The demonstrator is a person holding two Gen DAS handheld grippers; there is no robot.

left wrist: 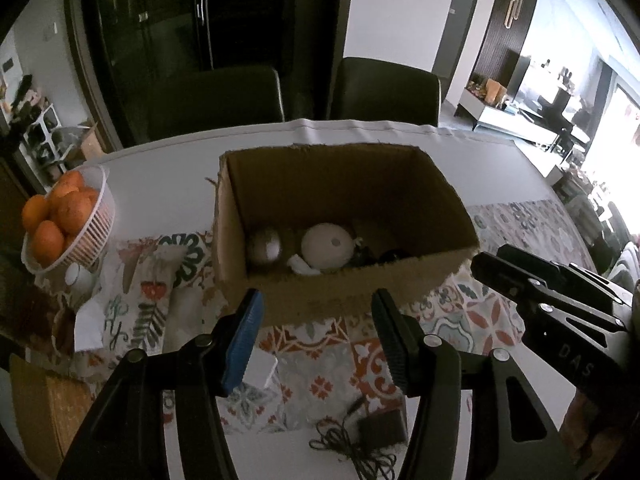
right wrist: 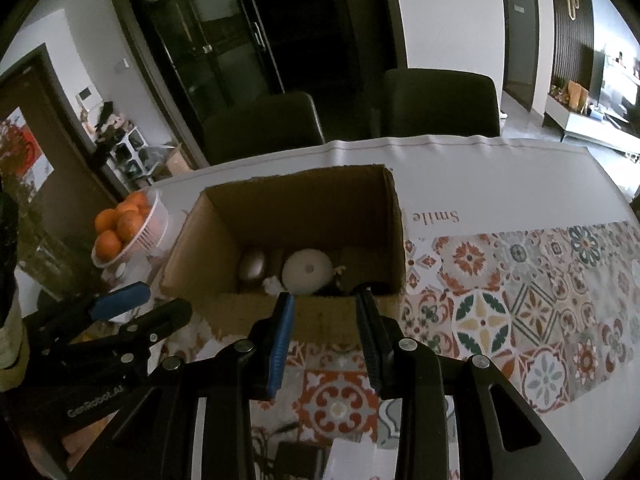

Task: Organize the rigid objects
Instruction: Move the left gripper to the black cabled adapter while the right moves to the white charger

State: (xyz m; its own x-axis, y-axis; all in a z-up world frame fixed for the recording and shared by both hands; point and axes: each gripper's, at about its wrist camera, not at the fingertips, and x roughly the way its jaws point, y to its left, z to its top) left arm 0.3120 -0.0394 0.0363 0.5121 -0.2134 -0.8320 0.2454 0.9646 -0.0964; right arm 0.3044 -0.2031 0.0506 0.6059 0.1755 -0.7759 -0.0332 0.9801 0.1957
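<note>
Box: while both grippers hang in front of it, the open cardboard box (left wrist: 344, 216) stands in the middle of the counter (left wrist: 500, 176), near wall toward the cameras.
Inside the box: a round white object (left wrist: 326, 246) with a small grey dot lies on the bottom, a grey egg-shaped object (left wrist: 264, 247) just left of it, a crumpled white piece (left wrist: 302, 266) in front of them, and dark things at the right that are too dim to name.
Left gripper: the left gripper (left wrist: 316, 320) is empty, its fingers wide apart, just before the near wall of the box.
Right gripper: the right gripper (right wrist: 325, 316) is also empty and apart, its tips at the near rim of the box.
Only in left view: a black adapter with a tangled cable (left wrist: 360, 436) lies on the cloth near the camera, and a small white block (left wrist: 262, 372) is partly hidden behind the blue finger pad (left wrist: 244, 344).
Only in right view: the word "Smile" (right wrist: 434, 217) is printed on the plain part of the cloth, right of the box.
Around: a white basket of oranges (left wrist: 68, 220) stands left of the box, with a small white round thing (left wrist: 76, 276) below it; the patterned tablecloth (right wrist: 520, 300) covers the near side of the counter; two dark chairs (left wrist: 384, 92) stand behind.
In the way: the near wall hides the front part of the box floor in both views.
</note>
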